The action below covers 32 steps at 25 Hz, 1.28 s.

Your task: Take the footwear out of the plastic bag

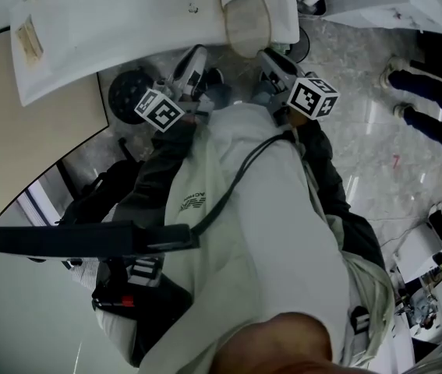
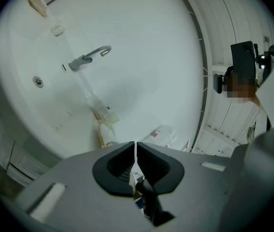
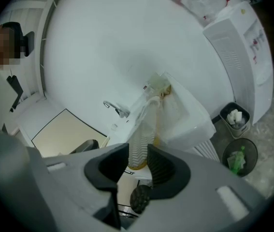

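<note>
While the white basin [image 1: 127, 29] takes up the top of the head view and nearly all of both gripper views, the person's pale sweatshirt [image 1: 267, 232] covers the middle of the head view below it. On the basin's near edge lies the plastic bag [image 3: 187, 112], crumpled and whitish, with a clearer part bunched at its far end. The cream slipper [image 3: 144, 122] sits against the bag, its ribbed sole turned toward the right gripper view; its far end is under the film and its near end is bare. The right gripper [image 3: 137, 151] points at that near end with its jaws spread, and the sole shows in the gap; whether the pads touch it I cannot tell. Beside it, the left gripper [image 2: 136, 146] has its jaws pressed together, pinching a thin white edge of the plastic bag. A chrome faucet [image 2: 91, 57] stands further along the basin.
</note>
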Motion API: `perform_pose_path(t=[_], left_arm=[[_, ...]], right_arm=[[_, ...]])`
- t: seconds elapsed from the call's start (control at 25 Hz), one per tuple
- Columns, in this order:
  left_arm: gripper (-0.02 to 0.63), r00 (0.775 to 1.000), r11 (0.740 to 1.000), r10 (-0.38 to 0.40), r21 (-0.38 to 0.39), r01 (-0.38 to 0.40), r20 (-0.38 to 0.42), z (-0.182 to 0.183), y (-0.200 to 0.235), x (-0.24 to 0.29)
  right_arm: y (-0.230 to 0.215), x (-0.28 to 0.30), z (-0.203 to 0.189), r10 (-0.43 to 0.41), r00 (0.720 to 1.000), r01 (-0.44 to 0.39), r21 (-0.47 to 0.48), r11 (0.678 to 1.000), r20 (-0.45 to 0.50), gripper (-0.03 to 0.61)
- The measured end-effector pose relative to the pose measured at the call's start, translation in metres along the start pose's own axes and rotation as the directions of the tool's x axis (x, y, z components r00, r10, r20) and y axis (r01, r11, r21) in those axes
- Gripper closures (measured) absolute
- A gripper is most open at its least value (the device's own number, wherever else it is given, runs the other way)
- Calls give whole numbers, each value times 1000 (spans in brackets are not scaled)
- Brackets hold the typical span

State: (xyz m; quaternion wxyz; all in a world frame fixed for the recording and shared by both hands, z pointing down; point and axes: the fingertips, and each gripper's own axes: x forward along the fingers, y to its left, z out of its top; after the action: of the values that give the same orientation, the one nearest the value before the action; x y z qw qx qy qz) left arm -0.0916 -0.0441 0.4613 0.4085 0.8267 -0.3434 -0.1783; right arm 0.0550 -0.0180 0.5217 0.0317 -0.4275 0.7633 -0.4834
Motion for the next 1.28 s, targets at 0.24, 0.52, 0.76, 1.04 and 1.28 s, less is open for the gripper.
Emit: perform_pose_path(t=[0.24, 0.52, 0.76, 1.04, 1.28], left_arm=[[614, 1000, 1000, 11, -5, -11, 15, 5, 3, -3], [614, 1000, 1000, 15, -16, -14, 8, 4, 7, 0], [609, 1000, 999, 15, -30, -15, 5, 5, 11, 2], [434, 991, 972, -136, -190, 137, 20, 31, 30, 31], [351, 959, 893, -278, -355, 278, 53, 28, 28, 61]], right_arm=[[-7, -10, 8, -57, 998, 57, 9, 998, 30, 454], [-14, 10, 4, -47, 999, 48, 40, 998, -9, 434], [-13, 30, 6, 22, 999, -19, 94, 995, -31, 444], [11, 25, 25, 218, 975, -222, 108, 969, 43, 532], [19, 1, 45, 363, 925, -375, 111, 920, 113, 538]])
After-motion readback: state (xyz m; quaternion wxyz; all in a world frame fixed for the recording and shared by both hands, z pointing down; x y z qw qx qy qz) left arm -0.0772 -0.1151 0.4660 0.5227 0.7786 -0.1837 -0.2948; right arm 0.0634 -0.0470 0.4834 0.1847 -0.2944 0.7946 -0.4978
